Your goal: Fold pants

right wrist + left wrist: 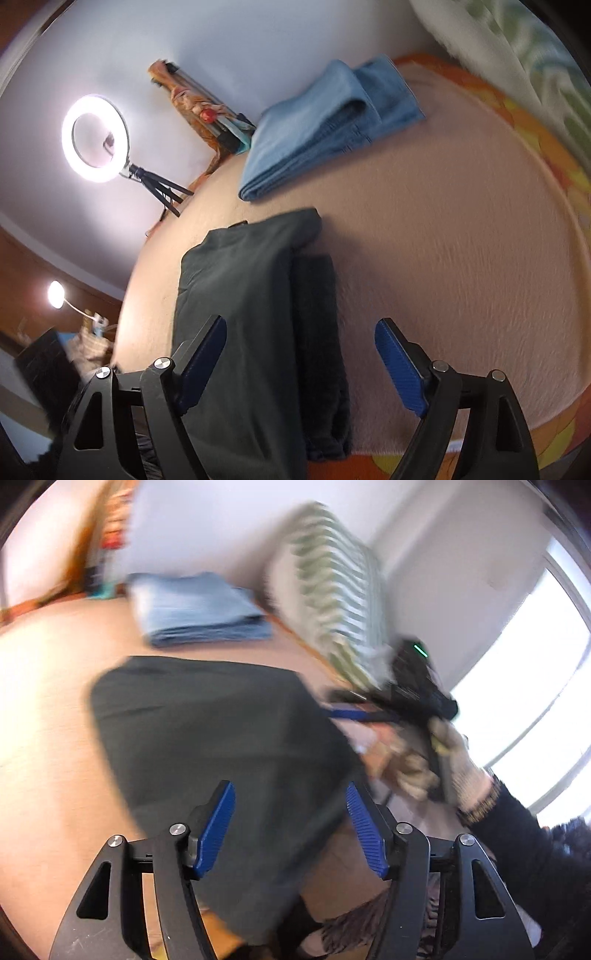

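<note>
Dark green pants (pixel 207 731) lie folded on the pinkish bed surface (pixel 48 738), spread out in front of my left gripper (pixel 291 827). That gripper is open above their near edge, its blue pads apart with nothing pressed between them. In the right wrist view the same pants (pixel 251 295) lie as a folded stack, one layer over a darker one. My right gripper (pixel 301 362) hangs open above them, its jaws wide and clear of the cloth. In the left wrist view the right gripper (pixel 343 705) shows at the pants' right edge, held by a gloved hand (pixel 447 760).
Folded light blue jeans (pixel 325 125) lie farther back on the bed. A striped pillow (pixel 340 590) leans at the right. A ring light on a tripod (pixel 96 138) stands by the wall, with a small lamp (pixel 55 293) lower left. An orange patterned border (pixel 517 122) edges the bed.
</note>
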Motion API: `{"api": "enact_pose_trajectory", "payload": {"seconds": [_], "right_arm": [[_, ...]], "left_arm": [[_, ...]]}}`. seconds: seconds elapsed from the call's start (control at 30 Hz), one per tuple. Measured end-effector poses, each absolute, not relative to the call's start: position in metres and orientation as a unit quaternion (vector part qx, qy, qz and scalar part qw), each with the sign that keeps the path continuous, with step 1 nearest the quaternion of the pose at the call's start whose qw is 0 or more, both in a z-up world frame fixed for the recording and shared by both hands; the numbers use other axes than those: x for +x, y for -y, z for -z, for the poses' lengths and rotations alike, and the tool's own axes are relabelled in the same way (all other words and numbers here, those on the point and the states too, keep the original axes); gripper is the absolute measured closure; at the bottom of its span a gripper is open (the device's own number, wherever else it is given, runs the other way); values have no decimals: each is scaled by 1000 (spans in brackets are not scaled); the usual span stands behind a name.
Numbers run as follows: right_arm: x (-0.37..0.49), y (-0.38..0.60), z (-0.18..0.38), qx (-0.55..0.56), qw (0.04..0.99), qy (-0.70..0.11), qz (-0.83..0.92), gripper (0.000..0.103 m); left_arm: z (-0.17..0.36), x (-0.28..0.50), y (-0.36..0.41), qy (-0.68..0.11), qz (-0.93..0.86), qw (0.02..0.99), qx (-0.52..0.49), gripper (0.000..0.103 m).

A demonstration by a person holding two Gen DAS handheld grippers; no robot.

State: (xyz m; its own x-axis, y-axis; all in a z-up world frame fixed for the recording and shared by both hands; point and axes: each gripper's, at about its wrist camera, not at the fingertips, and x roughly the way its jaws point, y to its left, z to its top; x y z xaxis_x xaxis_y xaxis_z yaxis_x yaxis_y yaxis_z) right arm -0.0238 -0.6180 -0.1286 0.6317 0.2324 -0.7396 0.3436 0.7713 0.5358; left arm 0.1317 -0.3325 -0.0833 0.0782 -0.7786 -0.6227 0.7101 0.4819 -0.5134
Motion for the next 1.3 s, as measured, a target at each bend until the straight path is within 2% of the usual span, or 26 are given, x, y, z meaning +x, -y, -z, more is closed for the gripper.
{"api": "enact_pose_trajectory", "payload": {"seconds": [0.2, 0.4, 0.53, 0.67, 0.8, 1.07, 1.13, 1.3], "right_arm": [[-39, 626, 142, 374, 824, -425, 16, 17], [-47, 625, 154, 396, 810, -432, 3, 16], [-50, 614, 132, 341, 837, -427, 42, 18], [-53, 573, 93, 261, 874, -410, 22, 30], [-45, 505, 75, 184, 888, -418, -58, 35], [1, 395, 96, 58, 855, -486, -173, 38], [10, 378, 108, 41, 837, -509, -195, 39], [12, 339, 128, -43, 805, -550, -217, 42]], "left_arm": [[107, 202, 327, -492, 449, 740, -88, 41], [134, 215, 325, -520, 427, 729, -124, 40], [139, 194, 321, -510, 451, 724, -109, 40], [139, 168, 323, -502, 478, 718, -67, 40], [141, 155, 323, -504, 490, 710, -35, 40], [160, 183, 310, -544, 494, 670, -108, 43], [164, 188, 310, -552, 493, 662, -117, 48], [173, 193, 322, -566, 493, 654, -96, 76]]}}
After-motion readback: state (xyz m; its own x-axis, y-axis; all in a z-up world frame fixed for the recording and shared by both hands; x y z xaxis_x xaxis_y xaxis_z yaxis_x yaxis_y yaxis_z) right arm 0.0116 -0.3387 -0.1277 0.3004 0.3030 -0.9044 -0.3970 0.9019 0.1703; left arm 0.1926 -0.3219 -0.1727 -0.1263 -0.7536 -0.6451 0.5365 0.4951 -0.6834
